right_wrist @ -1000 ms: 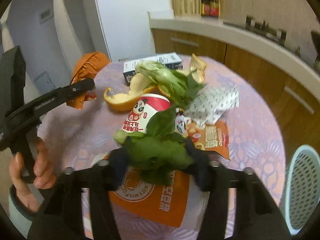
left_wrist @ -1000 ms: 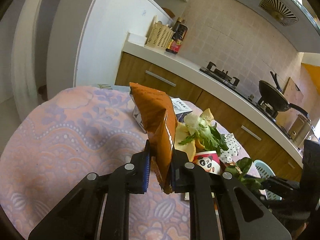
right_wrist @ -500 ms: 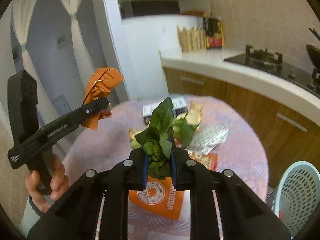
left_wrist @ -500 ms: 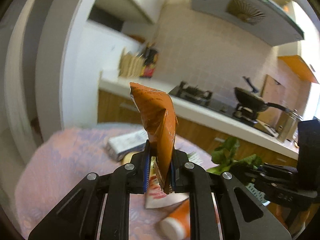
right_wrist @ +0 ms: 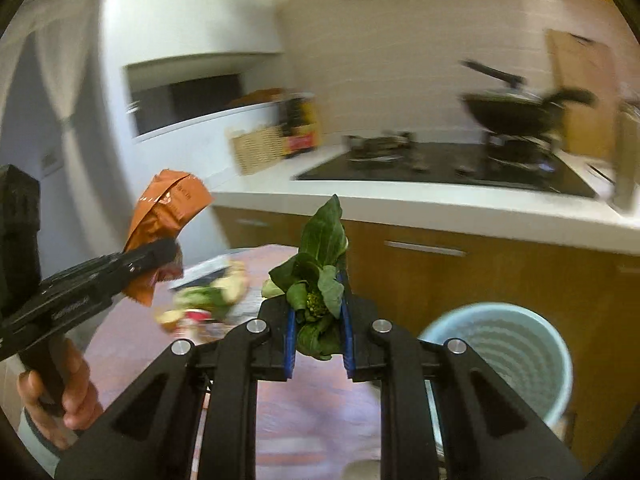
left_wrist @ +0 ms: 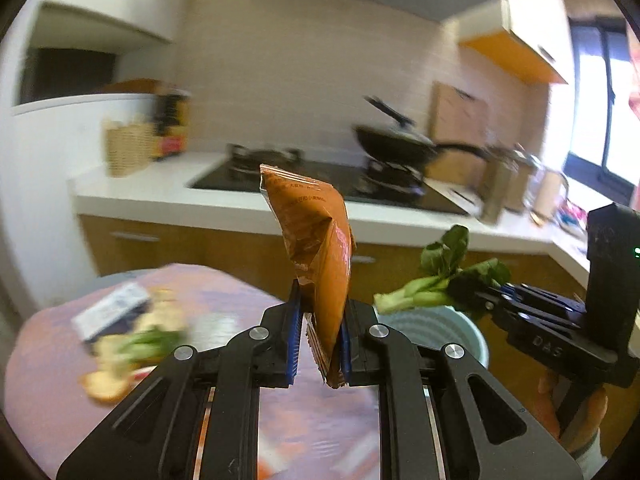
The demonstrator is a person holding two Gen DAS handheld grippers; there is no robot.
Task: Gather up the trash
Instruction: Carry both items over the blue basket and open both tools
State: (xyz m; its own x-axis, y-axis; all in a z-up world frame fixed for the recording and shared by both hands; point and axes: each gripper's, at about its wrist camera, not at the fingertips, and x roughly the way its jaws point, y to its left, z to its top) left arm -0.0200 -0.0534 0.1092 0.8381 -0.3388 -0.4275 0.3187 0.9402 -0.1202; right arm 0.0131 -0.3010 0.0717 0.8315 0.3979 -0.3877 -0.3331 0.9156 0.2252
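**Holding two pieces of trash aloft above the table**

Gripping an orange snack wrapper (left_wrist: pixel 320 248), the left tongs (left_wrist: pixel 318 344) are clenched on its lower end, so the crinkled packet stands upright between the blue-lined fingers (left_wrist: pixel 293 340). From the right wrist view the same wrapper (right_wrist: pixel 166 216) shows at the left, pinched in the left tongs (right_wrist: pixel 160 254), with the person's left hand (right_wrist: pixel 66 392) wrapped round the handle below.

The right tongs (right_wrist: pixel 318 340) are clamped on a leafy green vegetable (right_wrist: pixel 320 276), its leaves rising above the fingers (right_wrist: pixel 347 332) and a tuft hanging just below them. In the left wrist view this vegetable (left_wrist: pixel 444 280) lies sideways, pale stalk end pointing left, held by the right tongs (left_wrist: pixel 484 292); the right hand (left_wrist: pixel 572 412) shows under the black body.

Both items are up in the air, clear of the table (left_wrist: pixel 60 380), which wears a pink patterned cloth. Near the table's far left edge sits a blurred heap of remaining trash (left_wrist: pixel 132 344): a white carton, greens and something yellow-orange. The heap (right_wrist: pixel 208 296) appears behind the right tongs as well.

A pale blue slatted waste basket (right_wrist: pixel 516 344) stands beyond the table's right edge, below and to the right of the vegetable; its rim (left_wrist: pixel 436 328) also peeks out behind the left tongs. Behind it runs a white kitchen counter (right_wrist: pixel 400 200) with a black wok (right_wrist: pixel 508 108) on the hob and a woven basket (right_wrist: pixel 260 148) at the counter's left end.
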